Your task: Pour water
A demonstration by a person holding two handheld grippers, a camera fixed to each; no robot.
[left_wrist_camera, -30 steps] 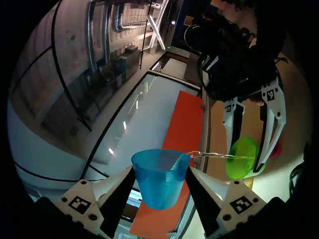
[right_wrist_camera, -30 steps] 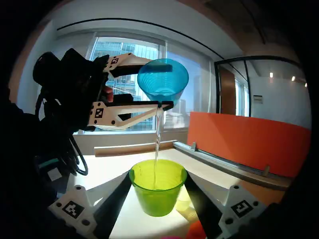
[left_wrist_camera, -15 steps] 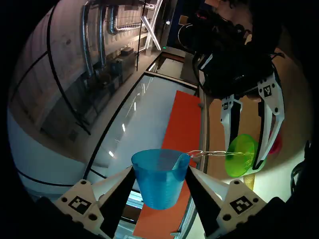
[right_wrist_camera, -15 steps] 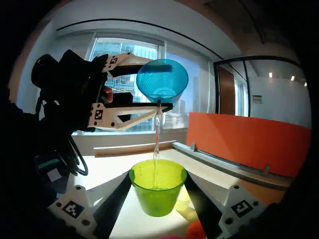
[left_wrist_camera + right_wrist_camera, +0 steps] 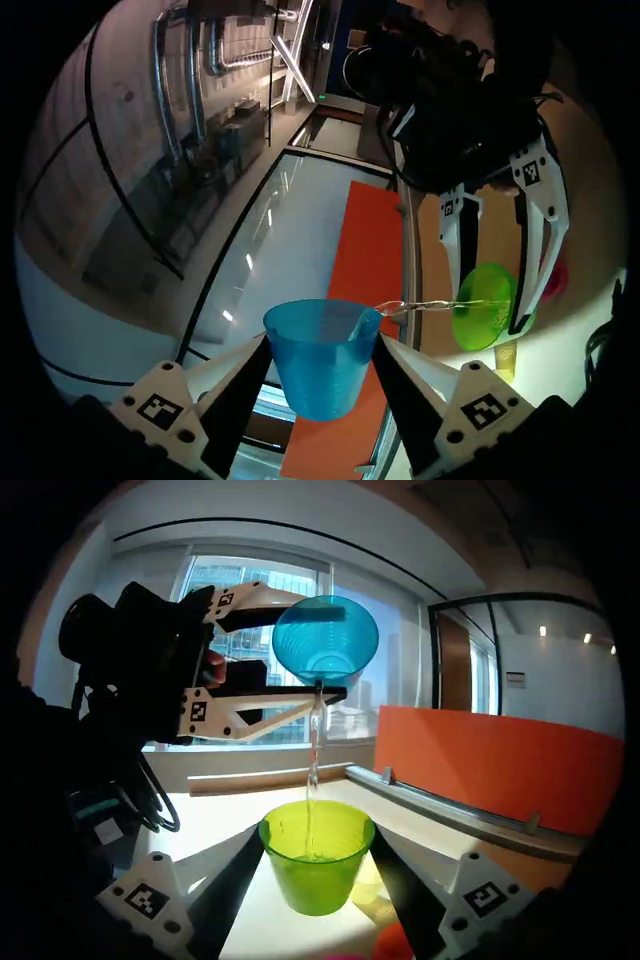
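Place: an open-plan office, high up among city towers.
Landmark: an orange partition panel (image 5: 500, 756) stands along the back edge of a pale desk (image 5: 224, 820), the sort that divides workstations.
At the panel's foot: a grey metal rail (image 5: 448, 812) runs the length of the desk.
Left of the panel: a wide window (image 5: 384, 664) looks out on glass high-rises.
Right of and behind the panel: a glass-walled room (image 5: 472, 664) in a dark frame, with small ceiling lights (image 5: 544, 630) inside.
Overhead, above the panel: a bare ceiling with exposed metal pipes (image 5: 160, 96) and a strip light (image 5: 300, 40).
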